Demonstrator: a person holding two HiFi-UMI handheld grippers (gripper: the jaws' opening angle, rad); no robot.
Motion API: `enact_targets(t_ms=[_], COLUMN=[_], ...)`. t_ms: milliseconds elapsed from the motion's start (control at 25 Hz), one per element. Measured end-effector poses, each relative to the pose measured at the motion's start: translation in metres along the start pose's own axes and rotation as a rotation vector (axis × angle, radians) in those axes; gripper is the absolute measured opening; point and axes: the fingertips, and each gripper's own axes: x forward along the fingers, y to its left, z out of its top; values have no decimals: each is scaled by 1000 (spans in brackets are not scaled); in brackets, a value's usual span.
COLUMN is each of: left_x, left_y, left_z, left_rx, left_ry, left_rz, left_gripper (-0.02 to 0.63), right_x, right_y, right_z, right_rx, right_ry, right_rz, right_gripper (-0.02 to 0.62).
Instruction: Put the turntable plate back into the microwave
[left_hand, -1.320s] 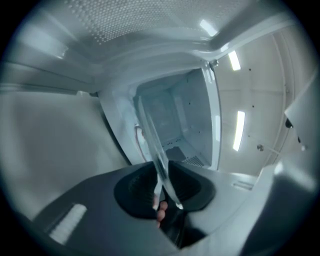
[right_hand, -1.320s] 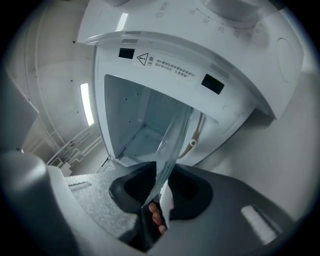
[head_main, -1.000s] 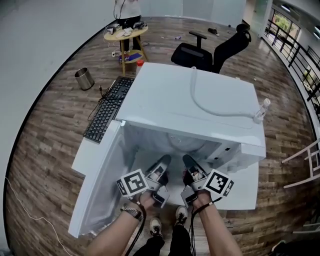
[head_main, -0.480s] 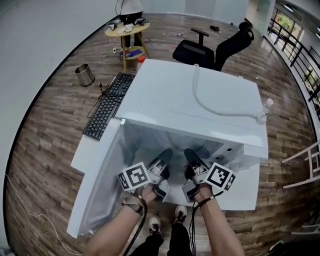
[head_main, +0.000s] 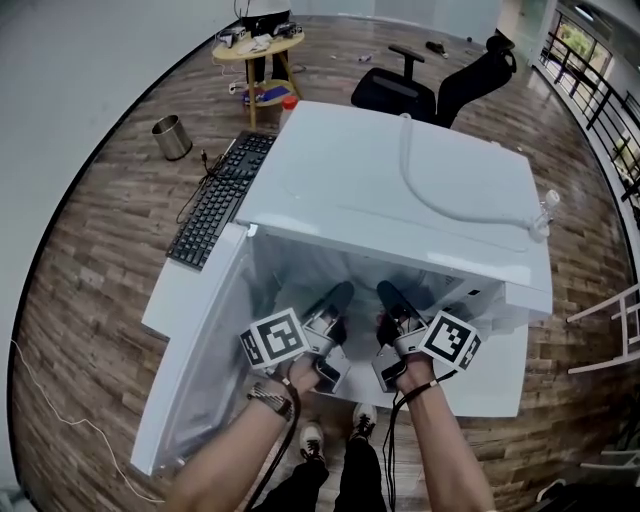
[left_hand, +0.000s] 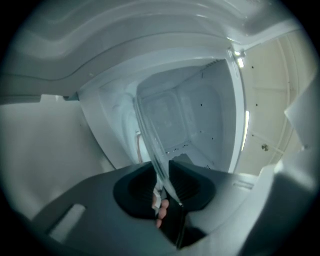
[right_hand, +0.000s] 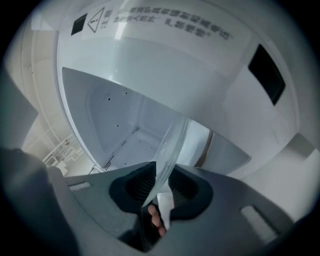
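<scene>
Both left tongs (left_hand: 161, 175) and right tongs (right_hand: 161, 182) tight on turntable plate (left_hand: 149, 134); microwave (head_main: 400, 180) warning label (right_hand: 165, 22) illegible.

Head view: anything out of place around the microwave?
A white hose lies curled across the top of the microwave, which looks odd there. Otherwise nothing stands out: the door is open, and the left gripper and right gripper each clamp the glass plate by its rim.

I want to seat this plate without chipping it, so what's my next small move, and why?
Probably push forward, level: the left tool and right tool both clamp the glass plate, only at the mouth of the open microwave, its floor ahead.
</scene>
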Motion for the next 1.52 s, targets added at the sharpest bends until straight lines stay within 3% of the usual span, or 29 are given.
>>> enact_targets(t_ms=[400, 720, 1000, 1200, 1520], left_x=[9, 12, 15, 15, 16], left_y=[-6, 0, 0, 3, 4], left_z=[8, 13, 15, 11, 17], left_rx=[-10, -83, -108, -176, -225], left_ry=[6, -10, -44, -72, -149], left_rz=[4, 32, 43, 45, 31], left_gripper=[94, 97, 92, 75, 32], right_x=[5, 13, 14, 7, -3], right_y=[-1, -5, -6, -4, 0], right_z=[9, 12, 13, 10, -8], right_rx=[76, 95, 114, 115, 114], right_ry=[-24, -11, -9, -22, 12], right_rz=[-50, -158, -200, -199, -114], right_gripper=[83, 84, 84, 116, 130])
